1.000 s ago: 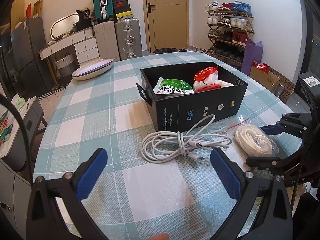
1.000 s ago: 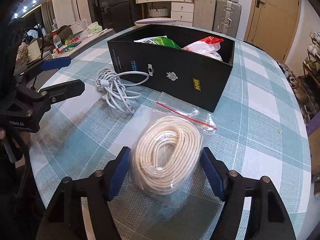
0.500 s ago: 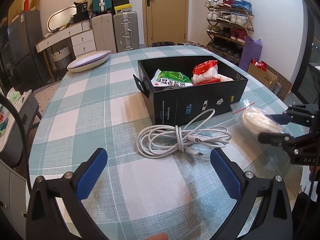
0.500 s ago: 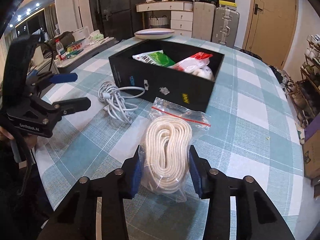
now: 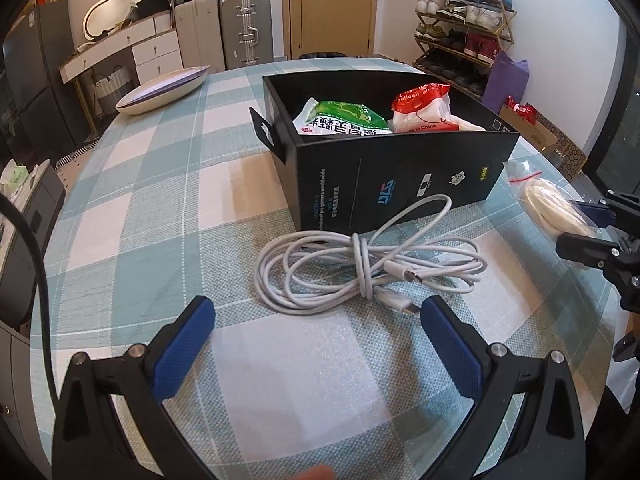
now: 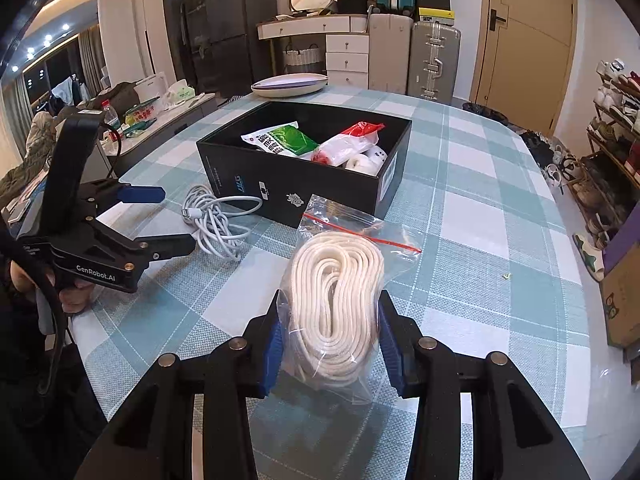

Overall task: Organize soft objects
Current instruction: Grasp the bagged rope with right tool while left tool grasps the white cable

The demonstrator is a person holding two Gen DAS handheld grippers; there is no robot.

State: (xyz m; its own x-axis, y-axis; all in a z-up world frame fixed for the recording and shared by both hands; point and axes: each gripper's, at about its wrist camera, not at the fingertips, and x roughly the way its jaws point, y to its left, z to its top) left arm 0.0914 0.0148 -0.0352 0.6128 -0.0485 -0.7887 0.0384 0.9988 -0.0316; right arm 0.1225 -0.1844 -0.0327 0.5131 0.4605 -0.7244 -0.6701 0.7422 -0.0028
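Your right hand-held gripper [image 6: 329, 338] is clenched on a clear zip bag of coiled white rope [image 6: 338, 300], its blue pads pressed into both sides of the bag, which is lifted clear of the checked cloth on the bench [image 6: 480, 240]. The bag's red seal strip points toward the black cardboard box [image 6: 296, 192] just ahead. That open box holds a green-and-white snack packet [image 6: 286, 140] on its left side, a red-topped white plastic bag [image 6: 352, 144] beside it, and a white roll with black dots [image 6: 370, 160] against the near right corner. Your left hand-held gripper [image 5: 318, 336] hangs released, jaws spread wide, just short of a loosely bundled white charging cable [image 5: 368, 270] that lies on the bench against the box's front wall. A shallow oval dish [image 5: 160, 90] sits at the far left edge of the bench, well apart from the box.
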